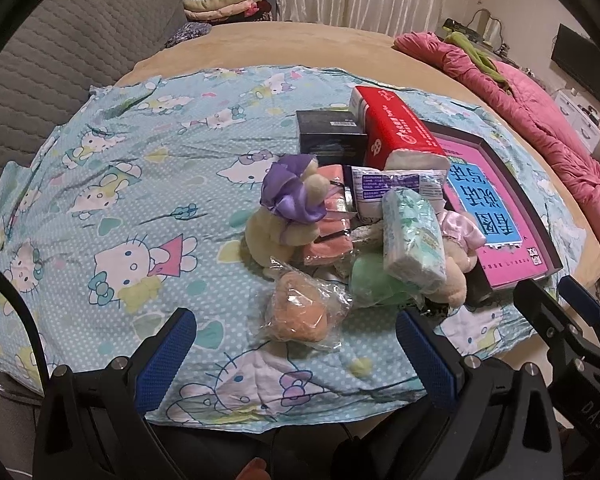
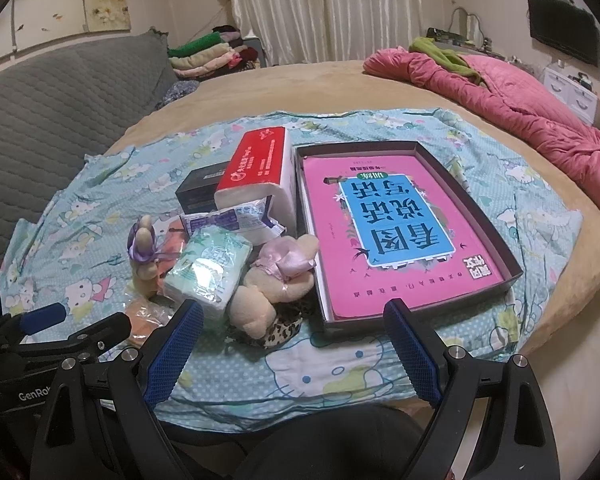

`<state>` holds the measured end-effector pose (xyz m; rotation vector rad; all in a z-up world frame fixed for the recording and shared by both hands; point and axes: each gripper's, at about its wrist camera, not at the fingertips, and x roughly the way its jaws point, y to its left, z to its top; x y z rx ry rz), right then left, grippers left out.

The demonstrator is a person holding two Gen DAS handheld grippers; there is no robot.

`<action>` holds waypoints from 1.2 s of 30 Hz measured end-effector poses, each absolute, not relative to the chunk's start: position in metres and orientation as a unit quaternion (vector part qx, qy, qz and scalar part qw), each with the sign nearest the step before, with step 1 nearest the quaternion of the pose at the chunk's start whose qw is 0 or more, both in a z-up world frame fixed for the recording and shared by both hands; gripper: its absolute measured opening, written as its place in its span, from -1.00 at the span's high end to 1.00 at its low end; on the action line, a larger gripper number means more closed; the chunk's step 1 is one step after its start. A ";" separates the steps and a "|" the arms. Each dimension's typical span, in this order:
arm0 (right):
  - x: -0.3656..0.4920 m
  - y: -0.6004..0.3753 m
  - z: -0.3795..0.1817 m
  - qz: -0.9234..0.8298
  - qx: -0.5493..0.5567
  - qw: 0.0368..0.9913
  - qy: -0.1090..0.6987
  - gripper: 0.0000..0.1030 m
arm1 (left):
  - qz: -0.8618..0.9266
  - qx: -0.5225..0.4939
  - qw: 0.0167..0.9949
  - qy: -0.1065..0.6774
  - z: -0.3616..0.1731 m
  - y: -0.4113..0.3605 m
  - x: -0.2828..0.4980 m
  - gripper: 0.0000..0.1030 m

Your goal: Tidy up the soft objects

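Note:
A heap of soft things lies on the Hello Kitty cloth (image 1: 120,184): a cream plush with a purple bow (image 1: 288,208), an orange plush in a clear bag (image 1: 300,312), a green tissue pack (image 1: 412,236), a plush with a pink bow (image 2: 276,280), a red tissue pack (image 1: 396,128) and a white packet (image 1: 388,188). My left gripper (image 1: 296,348) is open, just in front of the bagged orange plush. My right gripper (image 2: 296,332) is open and empty, in front of the pink-bow plush and the box's near edge.
A dark open box (image 2: 512,264) holding a pink and blue book (image 2: 392,228) lies right of the heap. A black box (image 1: 332,136) stands behind it. A pink quilt (image 2: 520,108) lies at the bed's far right, folded clothes (image 2: 208,54) at the back.

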<state>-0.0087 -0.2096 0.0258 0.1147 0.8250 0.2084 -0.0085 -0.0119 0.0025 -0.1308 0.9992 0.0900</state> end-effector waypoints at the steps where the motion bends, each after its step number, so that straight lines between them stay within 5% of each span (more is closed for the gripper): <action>1: -0.008 -0.209 0.025 0.101 0.055 0.909 0.401 -0.78 | 0.042 -0.064 0.874 0.479 0.002 -0.011 -0.008 -0.96; 36: 0.011 -0.170 0.015 0.132 0.005 0.903 0.410 -0.78 | -0.025 -0.199 0.829 0.522 -0.050 0.030 0.017 -0.87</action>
